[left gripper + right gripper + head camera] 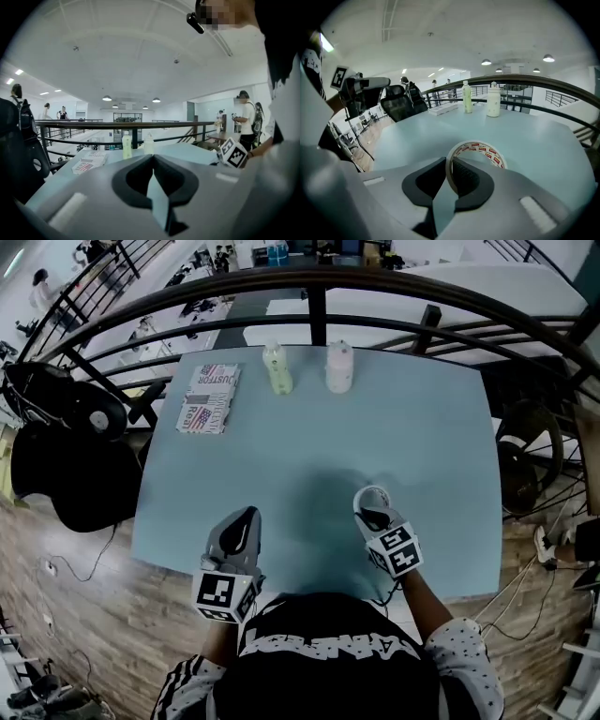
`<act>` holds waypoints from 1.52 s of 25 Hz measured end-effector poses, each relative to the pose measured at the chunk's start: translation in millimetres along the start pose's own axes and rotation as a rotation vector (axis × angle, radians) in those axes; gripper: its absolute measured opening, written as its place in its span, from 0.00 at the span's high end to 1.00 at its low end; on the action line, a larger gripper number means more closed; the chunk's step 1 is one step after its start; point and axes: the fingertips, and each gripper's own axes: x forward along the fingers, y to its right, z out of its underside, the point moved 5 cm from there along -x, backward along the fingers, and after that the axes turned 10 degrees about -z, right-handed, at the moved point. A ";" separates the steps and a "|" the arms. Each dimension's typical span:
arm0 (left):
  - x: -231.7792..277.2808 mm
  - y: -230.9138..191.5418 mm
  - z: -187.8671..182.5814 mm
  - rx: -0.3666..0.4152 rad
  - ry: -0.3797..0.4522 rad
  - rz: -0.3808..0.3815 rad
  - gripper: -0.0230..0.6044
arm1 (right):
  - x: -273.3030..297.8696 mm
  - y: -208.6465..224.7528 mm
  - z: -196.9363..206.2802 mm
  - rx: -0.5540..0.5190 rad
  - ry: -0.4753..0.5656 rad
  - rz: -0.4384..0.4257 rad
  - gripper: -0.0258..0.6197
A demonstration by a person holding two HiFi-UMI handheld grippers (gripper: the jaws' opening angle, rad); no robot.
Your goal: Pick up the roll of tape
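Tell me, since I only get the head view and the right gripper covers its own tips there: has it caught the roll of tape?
Observer: Yes. In the right gripper view the right gripper pinches the wall of the roll of tape, one jaw inside the ring, one outside.
Operator: And the other one, holding anything?
Observer: Nothing. In the left gripper view the left gripper has its jaws together at the tips, empty.
Operator: Any marking on the roll?
Observer: Red print runs round the inside of its core.
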 end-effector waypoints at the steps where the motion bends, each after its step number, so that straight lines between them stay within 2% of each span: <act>1: 2.7 2.3 -1.8 0.005 0.002 0.014 0.96 | -5.3 0.6 -2.1 0.015 0.019 0.007 0.88; 9: 20.4 28.0 -15.0 0.022 0.030 0.130 0.96 | -46.0 10.3 0.2 0.137 0.144 0.078 0.88; 15: 29.6 44.5 -25.3 0.035 0.057 0.193 0.96 | -75.7 10.7 -5.2 0.169 0.213 0.116 0.88; 19: 36.5 57.9 -30.4 0.034 0.043 0.238 0.96 | -98.0 12.4 -13.9 0.178 0.260 0.134 0.88; 30: 51.4 90.0 -45.4 0.036 0.073 0.356 0.96 | -153.8 1.7 -33.3 0.188 0.387 0.206 0.88; 33: 54.7 98.7 -49.8 0.038 0.095 0.377 0.96 | -168.0 0.0 -37.1 0.189 0.422 0.218 0.88; 38: 51.1 101.3 -50.4 0.041 0.081 0.386 0.96 | -183.7 -5.1 -49.1 0.189 0.483 0.216 0.88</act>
